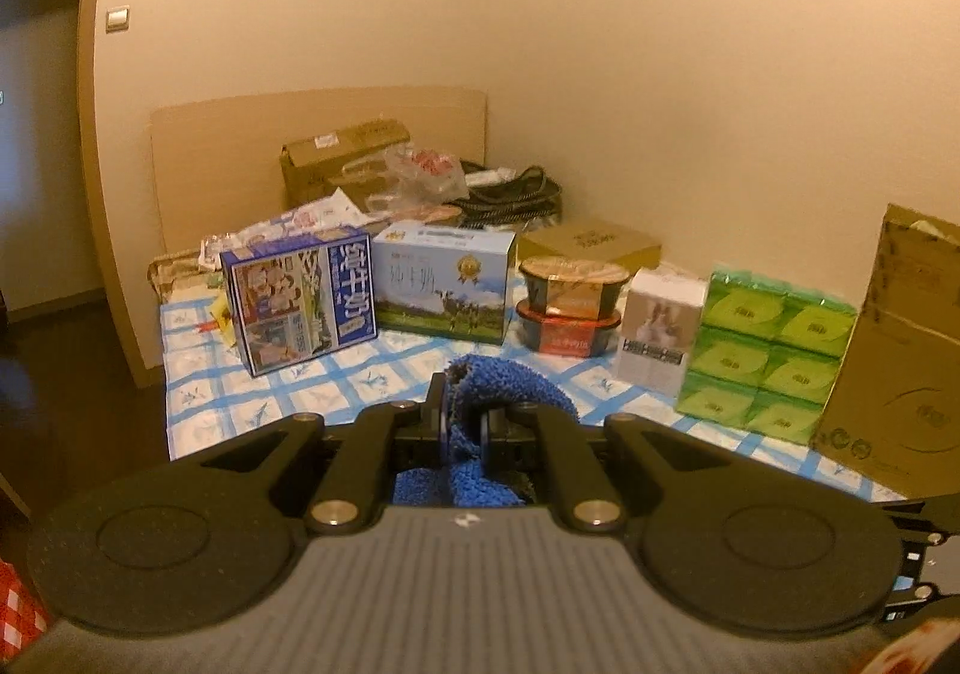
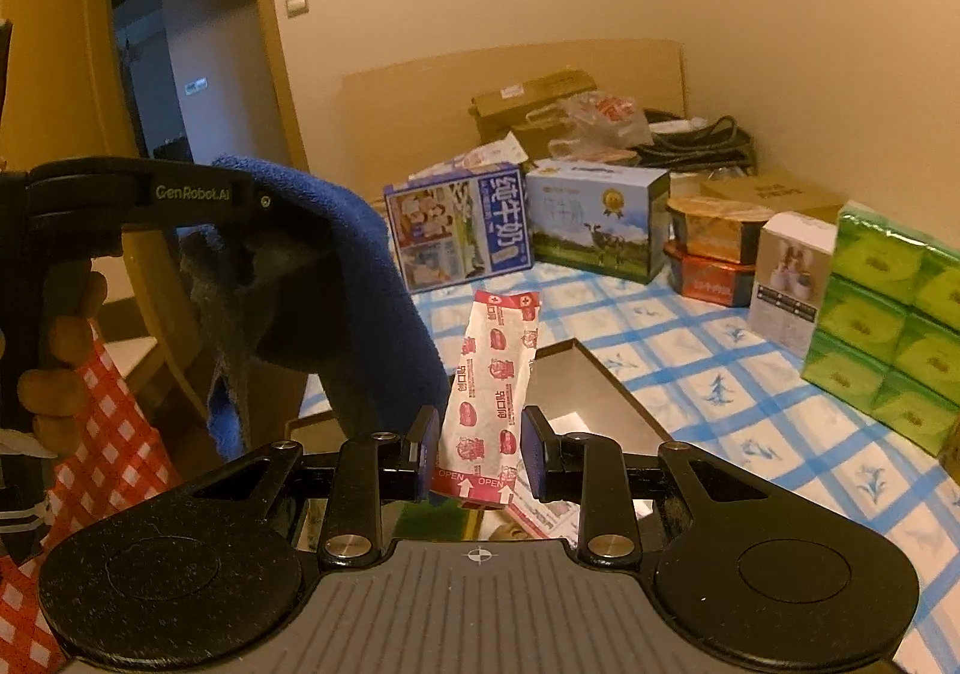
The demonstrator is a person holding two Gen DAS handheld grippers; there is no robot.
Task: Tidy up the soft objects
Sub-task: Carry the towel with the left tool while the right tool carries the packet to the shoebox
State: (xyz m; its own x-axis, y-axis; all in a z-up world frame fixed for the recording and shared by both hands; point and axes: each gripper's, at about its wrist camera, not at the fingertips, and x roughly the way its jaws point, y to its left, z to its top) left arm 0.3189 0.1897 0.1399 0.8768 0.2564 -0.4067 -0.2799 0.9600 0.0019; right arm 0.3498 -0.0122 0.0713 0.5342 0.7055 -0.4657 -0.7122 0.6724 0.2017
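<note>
My left gripper (image 1: 463, 422) is shut on a blue fuzzy cloth (image 1: 510, 386) that bulges above and below the jaws. In the right wrist view the same cloth (image 2: 360, 266) hangs from the left gripper (image 2: 264, 230) at the left, above the table edge. My right gripper (image 2: 480, 452) holds a red-and-white sachet pack (image 2: 498, 374) upright between its blue pads (image 2: 429, 452); the jaws stand fairly wide, touching its lower edges. Below it lies a dark tray (image 2: 600, 392).
On the blue-checked tablecloth (image 2: 690, 350) stand two milk cartons (image 1: 300, 302) (image 1: 444, 284), stacked bowls (image 1: 570, 308), a white box (image 1: 660, 326), green tissue packs (image 1: 774, 350) and a cardboard box (image 1: 900, 350). More boxes and bags sit at the back wall. A doorway (image 2: 174, 44) lies at the left.
</note>
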